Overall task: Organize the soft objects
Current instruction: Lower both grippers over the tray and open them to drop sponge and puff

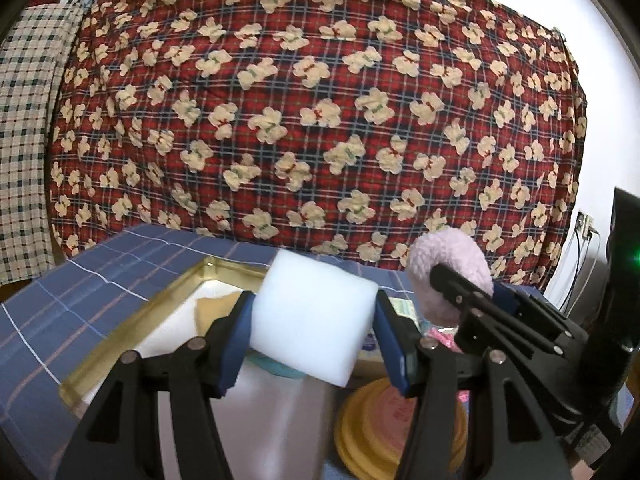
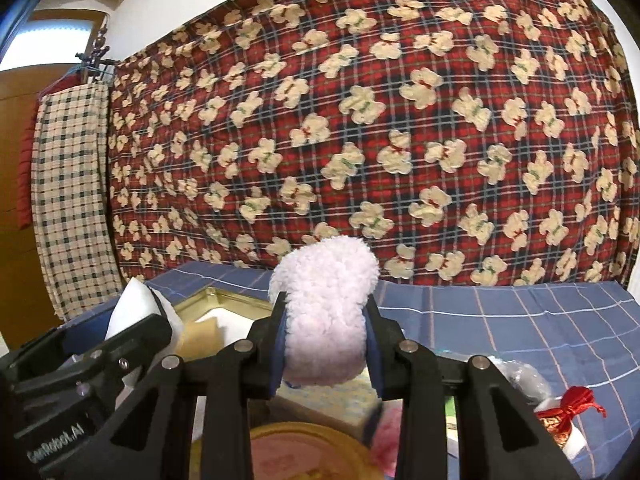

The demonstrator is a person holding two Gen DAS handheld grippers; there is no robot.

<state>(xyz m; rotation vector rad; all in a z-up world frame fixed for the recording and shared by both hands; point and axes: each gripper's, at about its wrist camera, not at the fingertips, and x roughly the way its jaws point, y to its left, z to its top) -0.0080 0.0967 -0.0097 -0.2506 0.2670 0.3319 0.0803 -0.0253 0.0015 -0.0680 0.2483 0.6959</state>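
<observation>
My left gripper [image 1: 314, 322] is shut on a white foam block [image 1: 312, 316], its blue pads pressing both sides, and holds it above the table. To its right, my right gripper [image 1: 468, 292] carries a fluffy pale lilac plush piece [image 1: 448, 264]. In the right wrist view the right gripper [image 2: 326, 344] is shut on that lilac plush [image 2: 326, 312], which bulges above the pads. The left gripper and the white foam block [image 2: 136, 312] show at the left there. A gold-rimmed tray [image 1: 132, 328] with a white lining lies below and left of the foam block, also seen as the tray [image 2: 224, 302].
A blue checked cloth [image 2: 520, 320] covers the table. A round yellow lid [image 1: 384, 424] lies under the grippers. A small white item with a red ribbon [image 2: 572, 412] and clear wrapping sit at the right. A red bear-print blanket [image 1: 320, 100] hangs behind; cables [image 1: 580, 256] run down the right wall.
</observation>
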